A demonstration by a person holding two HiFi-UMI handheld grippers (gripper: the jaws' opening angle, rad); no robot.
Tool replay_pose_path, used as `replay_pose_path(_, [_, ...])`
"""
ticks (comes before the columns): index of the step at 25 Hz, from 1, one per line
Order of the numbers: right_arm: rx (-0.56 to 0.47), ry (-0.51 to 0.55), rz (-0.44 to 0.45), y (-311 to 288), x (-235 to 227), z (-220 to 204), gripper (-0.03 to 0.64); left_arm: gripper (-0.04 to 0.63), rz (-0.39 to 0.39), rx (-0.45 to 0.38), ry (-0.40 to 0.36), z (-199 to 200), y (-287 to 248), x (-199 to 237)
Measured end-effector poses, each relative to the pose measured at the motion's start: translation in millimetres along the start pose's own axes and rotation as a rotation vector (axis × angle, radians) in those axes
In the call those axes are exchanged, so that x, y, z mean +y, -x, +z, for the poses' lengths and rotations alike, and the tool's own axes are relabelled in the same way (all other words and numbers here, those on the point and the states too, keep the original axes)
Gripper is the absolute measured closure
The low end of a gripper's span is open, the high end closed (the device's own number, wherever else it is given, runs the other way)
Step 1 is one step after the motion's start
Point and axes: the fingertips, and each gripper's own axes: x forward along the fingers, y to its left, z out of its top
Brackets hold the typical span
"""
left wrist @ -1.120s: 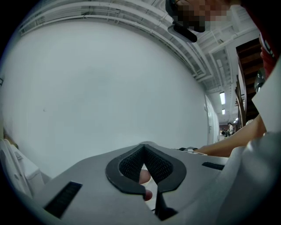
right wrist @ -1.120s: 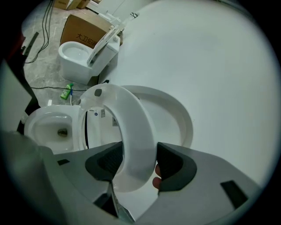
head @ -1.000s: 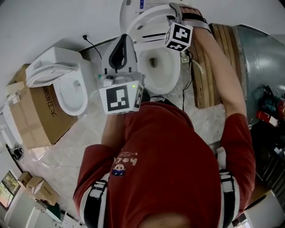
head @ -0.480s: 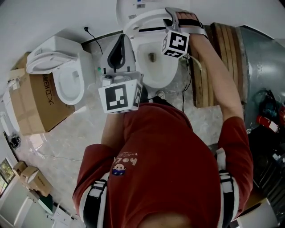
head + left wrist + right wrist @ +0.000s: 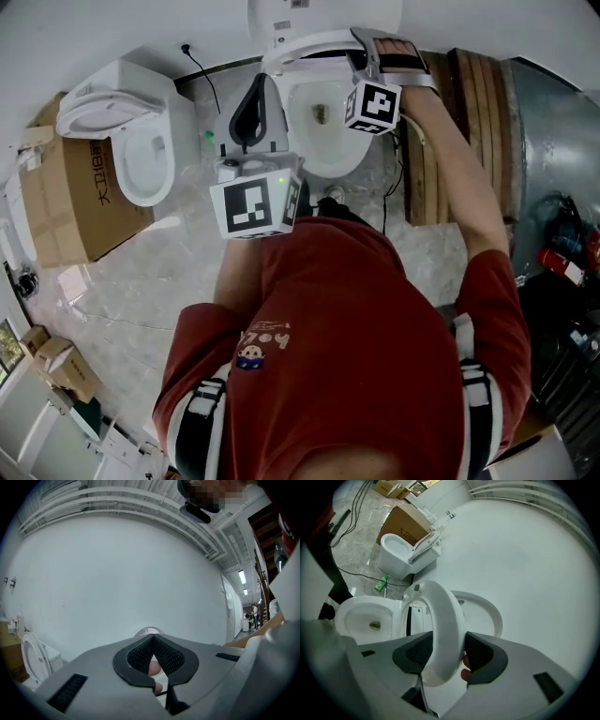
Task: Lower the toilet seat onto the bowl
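Right gripper view: right gripper [image 5: 446,656] clamped on the toilet seat [image 5: 443,620]. One pad bears on each face of the rim, which runs edge-on between the jaws. Seat is raised, tilted off the lid [image 5: 485,616]. Lid stands behind it, on the gripper's right. Bowl [image 5: 365,616] lies open to the gripper's left and below; seat is not touching its rim on the side that shows. Further left of the gripper: green bottle [image 5: 380,584] on the floor, then a second toilet [image 5: 401,550] against a cardboard box [image 5: 404,527].

Left gripper view: left gripper [image 5: 153,641] closed, pad tips touching, nothing held. It points at the white wall [image 5: 117,583].

Head view: left gripper sits well back from the bowl, close to the person's chest. Right gripper is out ahead at the seat's rim.
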Motion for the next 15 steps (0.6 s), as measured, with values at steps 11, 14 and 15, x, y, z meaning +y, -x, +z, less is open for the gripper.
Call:
replay_pose_path(11, [-0.02,-0.003,0.044,27.5,31.5,3.6,0.403,0.586,0.015,0.015,0.003,-7.9,21.7,-11.7])
replay_pose_path(14, [-0.019,-0.002,0.053,36.6,42.1,4.5,0.407,0.586,0.016,0.021,0.004,-10.8,27.7,-15.3])
replay_pose_path(15, [-0.016,-0.001,0.056,39.6,45.6,4.5,0.41,0.586,0.015,0.023,0.004,-11.8,29.4,-17.0])
